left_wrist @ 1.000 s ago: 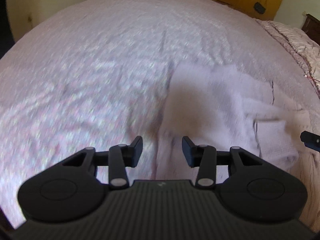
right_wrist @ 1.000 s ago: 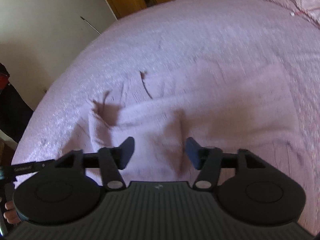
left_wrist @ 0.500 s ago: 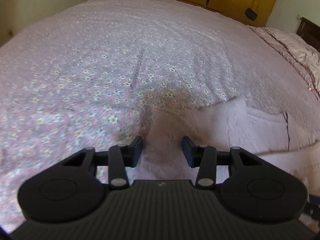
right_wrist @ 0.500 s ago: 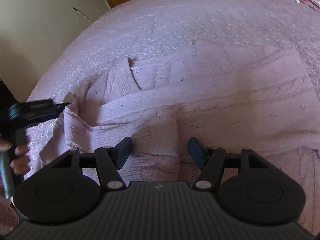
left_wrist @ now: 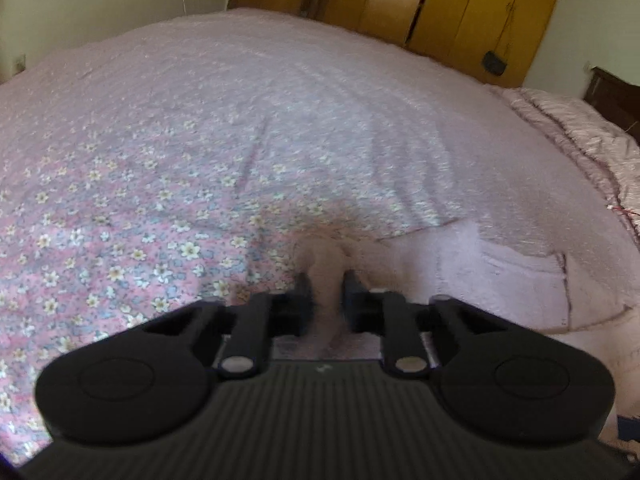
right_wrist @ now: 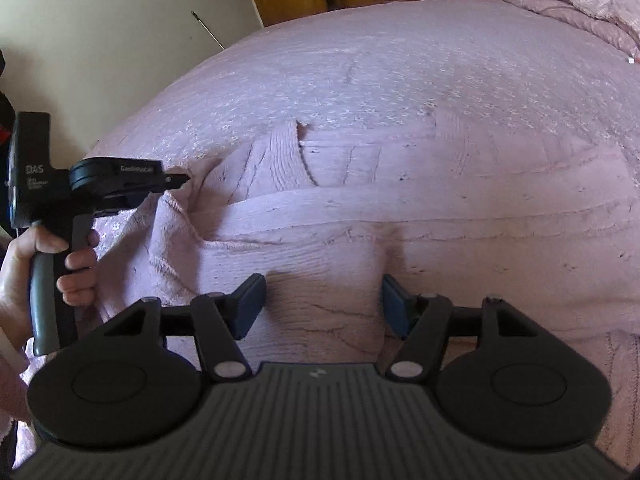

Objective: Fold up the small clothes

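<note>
A pale pink knitted garment (right_wrist: 400, 216) lies spread on the bed, partly folded over itself. My left gripper (left_wrist: 325, 285) is shut on a bunched corner of the garment (left_wrist: 480, 272) at its left edge. It also shows in the right wrist view (right_wrist: 180, 179), pinching that corner and lifting it slightly. My right gripper (right_wrist: 323, 304) is open, its fingers straddling the garment's near folded edge, low over the cloth.
The bed has a pink floral sheet (left_wrist: 160, 184). A bunched pink quilt (left_wrist: 580, 140) lies at the far right. Wooden wardrobe doors (left_wrist: 460, 8) and a pale wall (right_wrist: 120, 40) stand beyond the bed.
My left gripper has shut on the garment's left corner and raised it a little. My right gripper stays open and has held near the garment's front edge.
</note>
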